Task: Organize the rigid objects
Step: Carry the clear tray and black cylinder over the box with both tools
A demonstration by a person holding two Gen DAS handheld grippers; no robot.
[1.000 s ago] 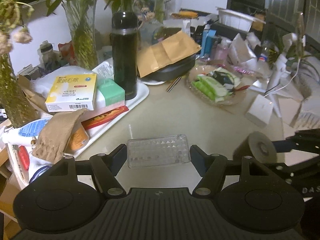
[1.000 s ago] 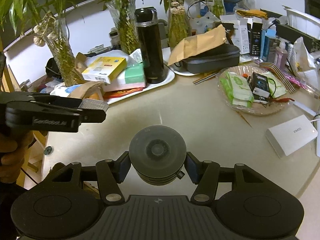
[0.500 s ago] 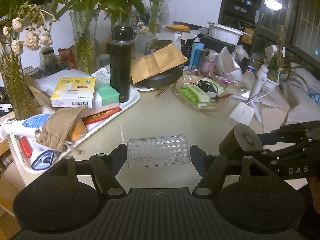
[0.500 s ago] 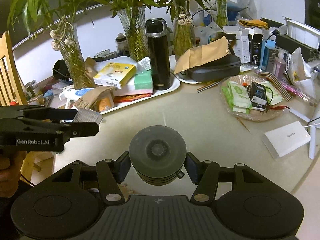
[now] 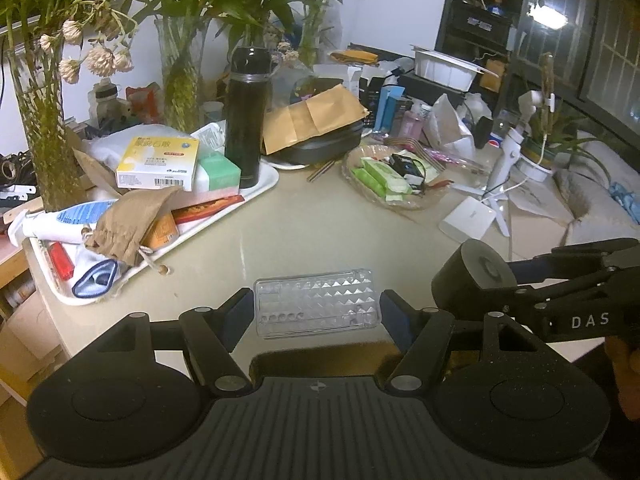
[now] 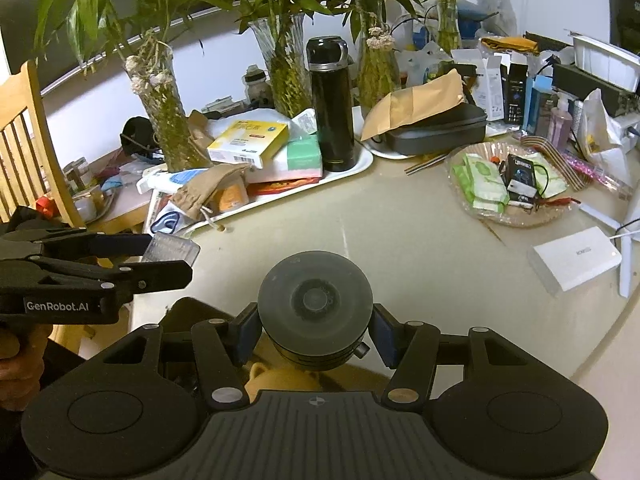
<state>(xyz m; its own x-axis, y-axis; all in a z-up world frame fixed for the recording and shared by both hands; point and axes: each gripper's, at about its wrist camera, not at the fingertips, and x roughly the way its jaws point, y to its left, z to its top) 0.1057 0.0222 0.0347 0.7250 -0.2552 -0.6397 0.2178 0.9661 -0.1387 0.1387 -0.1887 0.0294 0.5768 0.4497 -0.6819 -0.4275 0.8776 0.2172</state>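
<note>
Item one: clear studded case [image 5: 316,303], held crosswise in the left gripper [image 5: 316,308], jaws closed on its short ends. Item two: dark round puck [image 6: 316,314], clamped between the right gripper [image 6: 316,320] jaws. Both are carried above the bare surface [image 5: 320,224]. Step in hand, apparently: transport. Next move calls for choosing free spots, perhaps near the white tray [image 5: 264,184], and lowering each level.
</note>
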